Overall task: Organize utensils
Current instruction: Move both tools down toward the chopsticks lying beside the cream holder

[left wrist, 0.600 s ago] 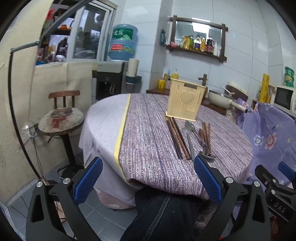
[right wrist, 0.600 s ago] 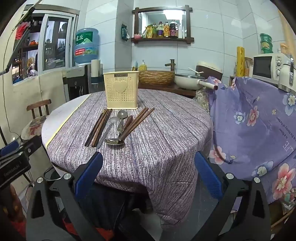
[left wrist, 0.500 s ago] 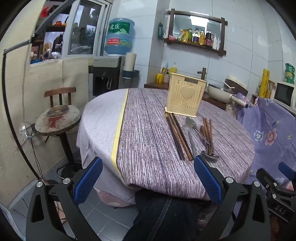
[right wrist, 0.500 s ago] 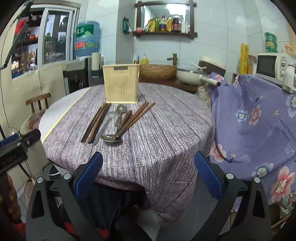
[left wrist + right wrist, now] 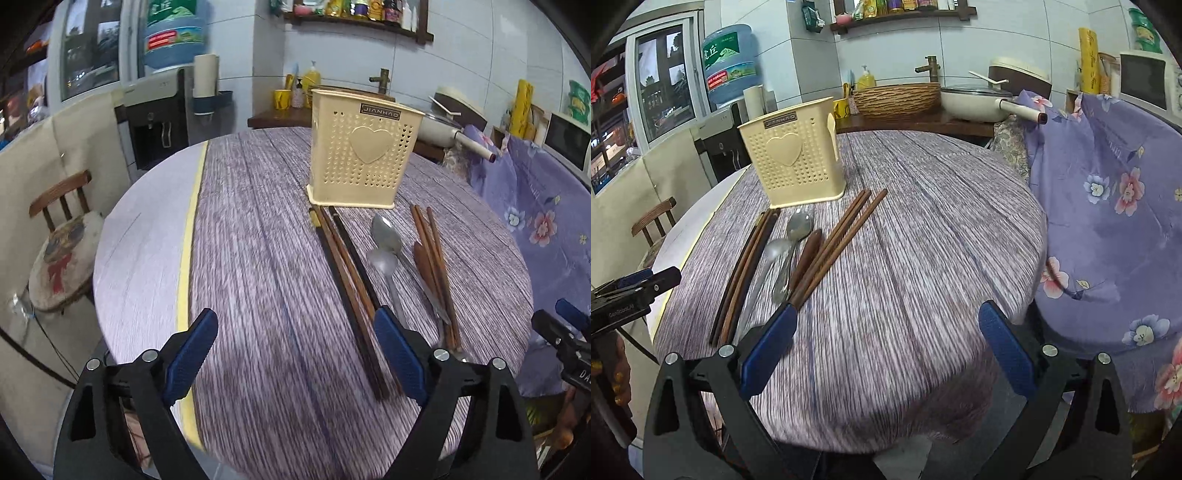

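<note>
A cream perforated utensil holder (image 5: pixel 364 149) (image 5: pixel 793 157) with a heart on its side stands upright on the round table. In front of it lie dark chopsticks (image 5: pixel 347 284) (image 5: pixel 744 273), two metal spoons (image 5: pixel 386 240) (image 5: pixel 792 240), a wooden-handled utensil (image 5: pixel 807 254) and brown chopsticks (image 5: pixel 434 258) (image 5: pixel 846 232). My left gripper (image 5: pixel 295 354) hovers open over the near table edge, its right pad beside the dark chopsticks' near ends. My right gripper (image 5: pixel 886 345) is open over the cloth, right of the utensils' near ends. Neither holds anything.
The table wears a purple striped cloth (image 5: pixel 923 240) with a yellow band (image 5: pixel 186 258) at its left. A wooden chair (image 5: pixel 62 240) stands left, a flowered purple cover (image 5: pixel 1108 203) right. A counter with a basket (image 5: pixel 897 98) and pan (image 5: pixel 971 103) is behind.
Both grippers have moved forward over the table and tipped downward; the utensils and holder now look much closer. Nothing on the table has shifted.
</note>
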### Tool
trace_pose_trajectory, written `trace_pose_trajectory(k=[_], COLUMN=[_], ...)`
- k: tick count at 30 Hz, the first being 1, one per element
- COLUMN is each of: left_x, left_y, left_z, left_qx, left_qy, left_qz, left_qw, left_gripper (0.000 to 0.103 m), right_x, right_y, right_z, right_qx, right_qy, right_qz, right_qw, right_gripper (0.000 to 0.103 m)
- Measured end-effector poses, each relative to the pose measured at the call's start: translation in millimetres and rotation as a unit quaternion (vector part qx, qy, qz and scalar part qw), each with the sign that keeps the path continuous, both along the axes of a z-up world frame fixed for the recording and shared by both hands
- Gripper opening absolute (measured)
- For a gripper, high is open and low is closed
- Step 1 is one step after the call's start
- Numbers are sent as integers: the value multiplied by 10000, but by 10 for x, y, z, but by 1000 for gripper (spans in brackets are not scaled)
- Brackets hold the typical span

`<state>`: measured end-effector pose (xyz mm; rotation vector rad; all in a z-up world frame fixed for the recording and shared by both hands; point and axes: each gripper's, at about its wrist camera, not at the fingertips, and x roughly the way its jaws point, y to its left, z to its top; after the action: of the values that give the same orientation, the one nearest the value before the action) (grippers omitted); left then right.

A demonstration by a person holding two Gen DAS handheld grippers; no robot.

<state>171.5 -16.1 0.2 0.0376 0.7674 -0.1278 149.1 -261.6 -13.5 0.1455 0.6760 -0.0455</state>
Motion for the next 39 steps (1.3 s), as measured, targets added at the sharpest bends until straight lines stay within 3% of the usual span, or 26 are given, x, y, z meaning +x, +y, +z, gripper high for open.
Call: trace_pose_trajectory(k=[5, 8, 12, 16, 21, 26, 31, 36, 39], left_x=[449, 616, 742, 855, 965, 1020, 1061, 1112, 1154], left_y=[1, -85, -217, -220, -185, -233, -240, -143, -55], left_z=[-38, -74, -135, -203, -259, -270, -281, -285, -294], left_qx=[-139, -205, 139, 287, 274, 263, 211, 236, 122], left_qy=[490, 626, 640, 716, 832, 827, 879, 885, 990], left_qz=[-61, -211, -320, -227, -185, -185, -190, -89, -5], left_qw=[9987, 9976, 9973, 9968, 9960, 9961, 9957, 9958, 9950], left_gripper=[68, 63, 61, 58, 57, 55, 55, 55, 55], right_x=[492, 788, 1164, 1445, 1598, 1778, 1943, 2023, 2042], right_y=[14, -11, -33, 77, 67, 55, 46, 13, -95], right_z=[10, -47, -152, -195, -233, -256, -320, -323, -370], right_qx=[-51, -101, -114, -467, -487, -546, -363, -554, -202], right_qy=[254, 465, 808, 968, 1096, 1229, 1435, 1543, 1647], right_qz=[37, 68, -24, -17, -115, -245, -231, -401, -356], right_qw=[9997, 9988, 9967, 9942, 9927, 9906, 9887, 9857, 9855], right_gripper=[95, 92, 89, 85, 81, 70, 64, 59, 57])
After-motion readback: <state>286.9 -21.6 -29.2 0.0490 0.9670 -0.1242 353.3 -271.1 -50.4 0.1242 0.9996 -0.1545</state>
